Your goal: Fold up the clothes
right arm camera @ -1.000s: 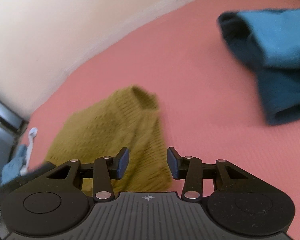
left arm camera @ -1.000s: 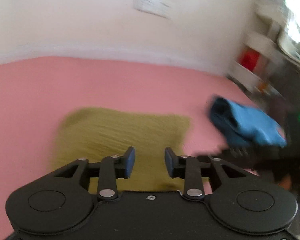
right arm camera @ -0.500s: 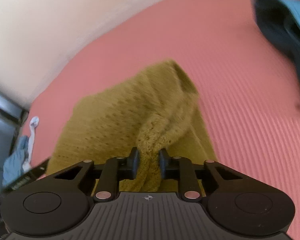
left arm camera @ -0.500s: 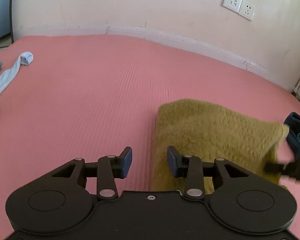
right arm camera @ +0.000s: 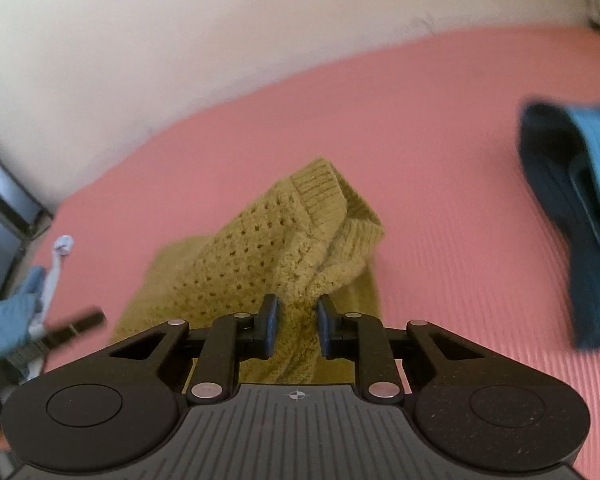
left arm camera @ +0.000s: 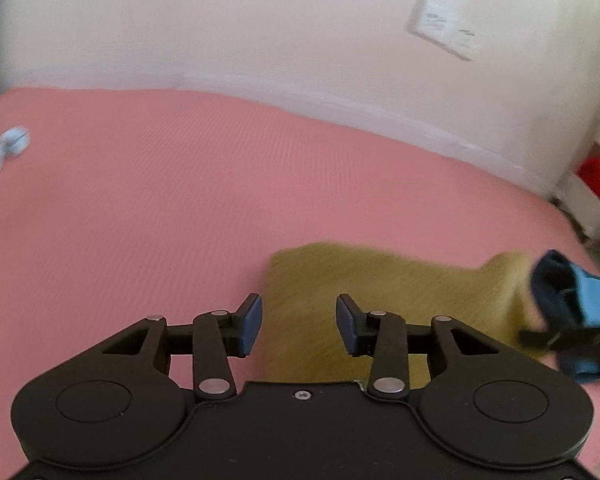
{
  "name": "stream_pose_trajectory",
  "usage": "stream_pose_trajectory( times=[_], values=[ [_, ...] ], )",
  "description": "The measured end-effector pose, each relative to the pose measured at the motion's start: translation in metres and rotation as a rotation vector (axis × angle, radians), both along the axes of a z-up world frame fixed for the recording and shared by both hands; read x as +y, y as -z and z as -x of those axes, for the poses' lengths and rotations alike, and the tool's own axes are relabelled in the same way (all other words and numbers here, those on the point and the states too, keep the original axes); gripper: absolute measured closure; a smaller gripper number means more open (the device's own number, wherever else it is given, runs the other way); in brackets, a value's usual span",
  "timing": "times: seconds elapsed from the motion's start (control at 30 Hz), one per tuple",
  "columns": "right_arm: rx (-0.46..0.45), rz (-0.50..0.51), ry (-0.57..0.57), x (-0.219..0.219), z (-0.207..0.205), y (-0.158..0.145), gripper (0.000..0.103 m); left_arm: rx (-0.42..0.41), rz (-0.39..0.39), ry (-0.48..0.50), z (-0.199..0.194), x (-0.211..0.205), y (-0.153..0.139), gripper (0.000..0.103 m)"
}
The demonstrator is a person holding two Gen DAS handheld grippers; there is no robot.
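An olive-yellow knitted sweater lies on the pink mat. My right gripper is shut on a bunched fold of the sweater and lifts its ribbed cuff end up off the mat. In the left wrist view the sweater lies flat just ahead and to the right. My left gripper is open and empty above the sweater's left edge. A blue folded garment lies to the right on the mat and also shows at the right edge of the left wrist view.
A cream wall with a socket plate borders the mat's far side. Pale blue clothes lie at the mat's left end. A white shelf with something red stands at the far right.
My right gripper, shut on the sweater since half a second ago, has lifted the fold higher. My left gripper stayed open and swung slightly, the sweater now lower right in its view.
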State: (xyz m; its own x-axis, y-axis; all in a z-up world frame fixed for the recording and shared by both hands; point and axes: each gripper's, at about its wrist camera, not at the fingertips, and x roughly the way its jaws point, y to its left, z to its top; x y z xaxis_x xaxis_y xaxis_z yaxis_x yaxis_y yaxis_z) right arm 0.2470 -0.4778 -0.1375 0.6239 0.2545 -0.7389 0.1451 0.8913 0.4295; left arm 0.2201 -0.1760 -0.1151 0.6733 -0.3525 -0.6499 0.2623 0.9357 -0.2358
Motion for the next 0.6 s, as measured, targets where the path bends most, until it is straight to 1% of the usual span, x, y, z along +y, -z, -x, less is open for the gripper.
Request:
stream_pose_trajectory(
  times=[0.03, 0.07, 0.13, 0.17, 0.23, 0.27, 0.3, 0.33, 0.4, 0.47, 0.53, 0.6],
  values=[
    [-0.002, -0.041, 0.000, -0.004, 0.003, 0.006, 0.085, 0.005, -0.014, 0.041, -0.003, -0.010, -0.001, 0.059],
    [-0.005, -0.083, 0.000, -0.007, 0.007, 0.012, 0.085, 0.006, -0.054, 0.062, -0.005, -0.019, 0.001, 0.058],
    [0.001, -0.087, 0.002, -0.009, 0.011, 0.018, 0.084, 0.017, -0.146, 0.057, -0.008, -0.032, 0.013, 0.059],
    [0.017, -0.079, 0.012, -0.010, 0.011, 0.022, 0.084, 0.023, -0.192, 0.051, -0.010, -0.038, 0.020, 0.059],
    [0.053, -0.072, 0.039, -0.014, 0.013, 0.030, 0.084, 0.080, -0.196, 0.028, -0.012, -0.035, 0.037, 0.057],
    [0.052, -0.088, 0.045, -0.016, 0.014, 0.033, 0.083, 0.093, -0.196, 0.019, -0.012, -0.033, 0.044, 0.056],
    [0.050, -0.105, 0.051, -0.018, 0.016, 0.036, 0.079, 0.090, -0.208, 0.015, -0.010, -0.032, 0.049, 0.051],
    [0.048, -0.121, 0.057, -0.021, 0.017, 0.040, 0.077, 0.082, -0.216, 0.015, -0.009, -0.032, 0.051, 0.049],
    [0.043, -0.130, 0.066, -0.020, 0.016, 0.041, 0.075, 0.077, -0.215, 0.012, -0.007, -0.032, 0.055, 0.048],
    [0.031, -0.129, 0.088, -0.020, 0.015, 0.041, 0.071, 0.090, -0.198, 0.001, -0.008, -0.031, 0.054, 0.048],
    [0.030, -0.159, 0.106, -0.019, 0.010, 0.043, 0.065, 0.086, -0.183, -0.005, -0.005, -0.031, 0.053, 0.049],
    [0.032, -0.176, 0.107, -0.013, 0.005, 0.044, 0.066, 0.078, -0.169, -0.012, -0.006, -0.031, 0.050, 0.049]
  ],
)
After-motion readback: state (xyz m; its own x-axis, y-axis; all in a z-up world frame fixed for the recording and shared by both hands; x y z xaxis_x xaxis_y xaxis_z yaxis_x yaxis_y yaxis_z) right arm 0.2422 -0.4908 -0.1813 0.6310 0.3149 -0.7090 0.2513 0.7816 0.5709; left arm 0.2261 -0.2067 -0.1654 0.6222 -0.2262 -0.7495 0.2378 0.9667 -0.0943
